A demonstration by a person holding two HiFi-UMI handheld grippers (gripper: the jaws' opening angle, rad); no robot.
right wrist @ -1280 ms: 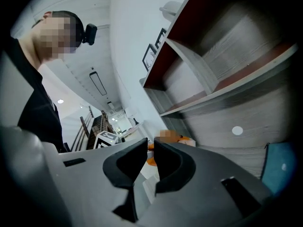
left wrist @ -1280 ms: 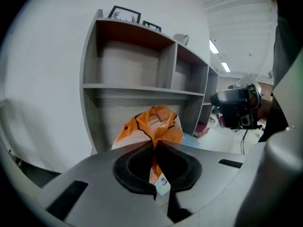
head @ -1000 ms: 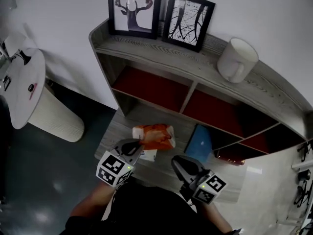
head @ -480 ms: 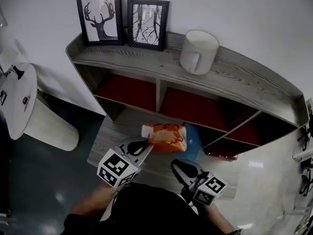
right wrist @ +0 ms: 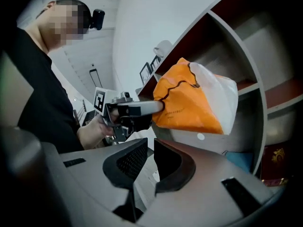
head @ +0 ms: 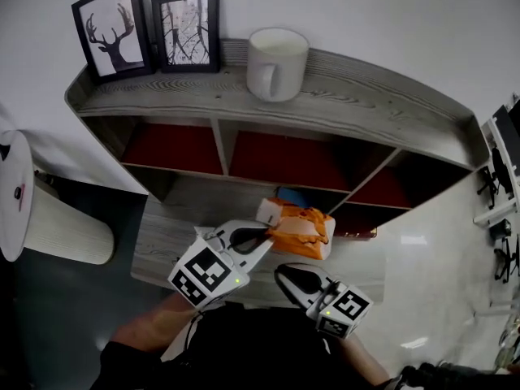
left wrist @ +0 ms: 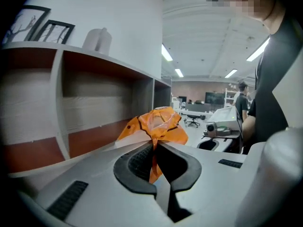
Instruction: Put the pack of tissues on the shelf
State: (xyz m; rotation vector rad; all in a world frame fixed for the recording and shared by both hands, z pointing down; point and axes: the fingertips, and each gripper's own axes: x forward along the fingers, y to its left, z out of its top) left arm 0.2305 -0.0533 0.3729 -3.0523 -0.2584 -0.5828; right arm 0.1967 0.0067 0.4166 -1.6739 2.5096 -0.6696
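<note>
The tissue pack [head: 297, 229], orange and white plastic, hangs in the air in front of the shelf's lower level. My left gripper [head: 262, 242] is shut on its crumpled wrapper end; in the left gripper view the orange film of the pack [left wrist: 158, 123] is pinched between the two pads of that gripper [left wrist: 154, 149]. My right gripper [head: 291, 277] is shut with nothing in it, just below and to the right of the pack. The right gripper view shows its own closed jaws [right wrist: 150, 153], the pack [right wrist: 189, 103] and the left gripper [right wrist: 136, 109] holding it. The grey wooden shelf [head: 366, 104] has red-backed compartments.
On the shelf top stand two framed pictures [head: 110, 29] and a white mug [head: 276, 52]. A blue item [head: 287, 193] lies on the lower level behind the pack, a red and gold item [head: 357, 234] to its right. A round white side table [head: 16, 193] stands at left.
The left gripper has carried the tissue pack to the right along the shelf front, from before the left divider to over the blue item. The right gripper stayed close below it.
</note>
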